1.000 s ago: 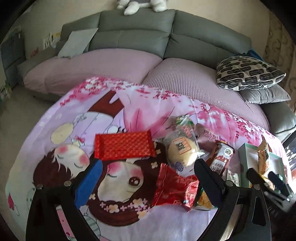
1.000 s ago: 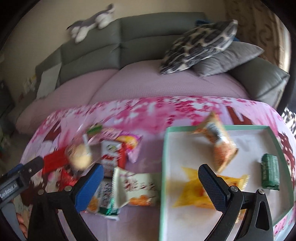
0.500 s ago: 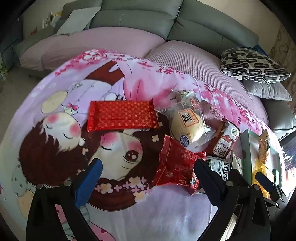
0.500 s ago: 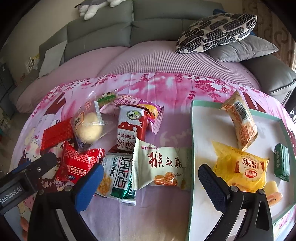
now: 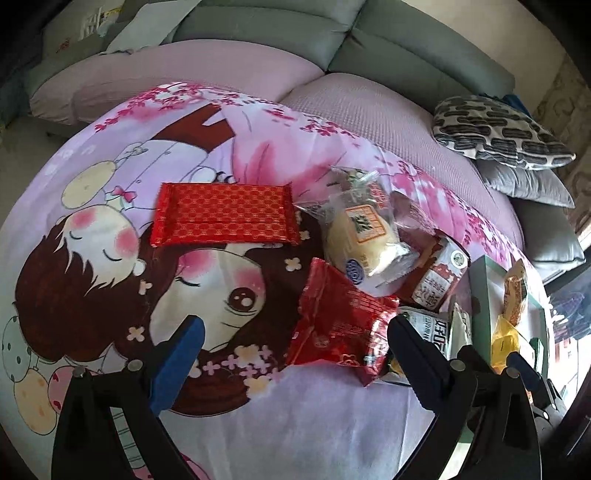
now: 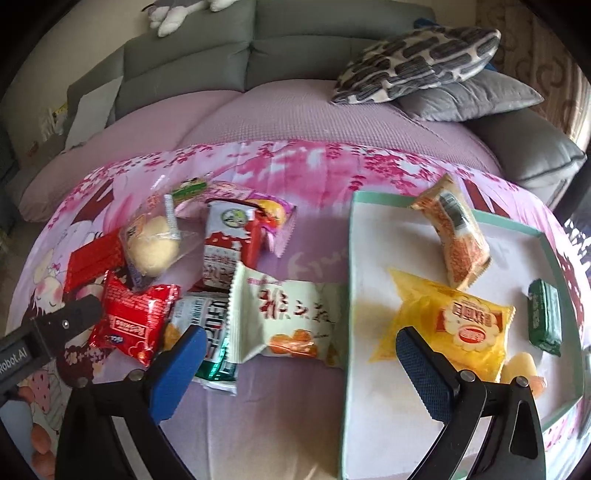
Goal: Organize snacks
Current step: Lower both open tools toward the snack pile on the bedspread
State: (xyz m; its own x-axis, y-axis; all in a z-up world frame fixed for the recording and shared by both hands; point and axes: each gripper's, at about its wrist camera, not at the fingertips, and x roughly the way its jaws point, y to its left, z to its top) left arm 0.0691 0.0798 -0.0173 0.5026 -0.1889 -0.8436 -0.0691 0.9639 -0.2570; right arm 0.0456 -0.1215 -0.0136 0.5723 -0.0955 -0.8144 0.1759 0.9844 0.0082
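Hovering wide-jawed and empty over loose snacks on the cartoon blanket (image 5: 110, 258): left gripper (image 5: 291, 347) above red packet (image 5: 340, 328), right gripper (image 6: 301, 354) beside white tray (image 6: 373, 406). Risks snagging overlapped, slippery neighbouring wrappers.

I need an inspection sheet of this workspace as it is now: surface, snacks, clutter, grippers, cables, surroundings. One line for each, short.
Surface: pink cartoon-print cloth covers the table.
Job's things: white tray with green rim holds a yellow packet, an orange packet, a green bar and a small jelly cup. Outside the tray lie a pale crinkle-edged packet, a red packet, a flat red wafer pack, a wrapped bun and a red-white carton.
Clutter: nothing seen.
Grippers: left gripper and right gripper both open, holding nothing.
Cables: nothing seen.
Surroundings: grey sofa, patterned cushion, plush toy.
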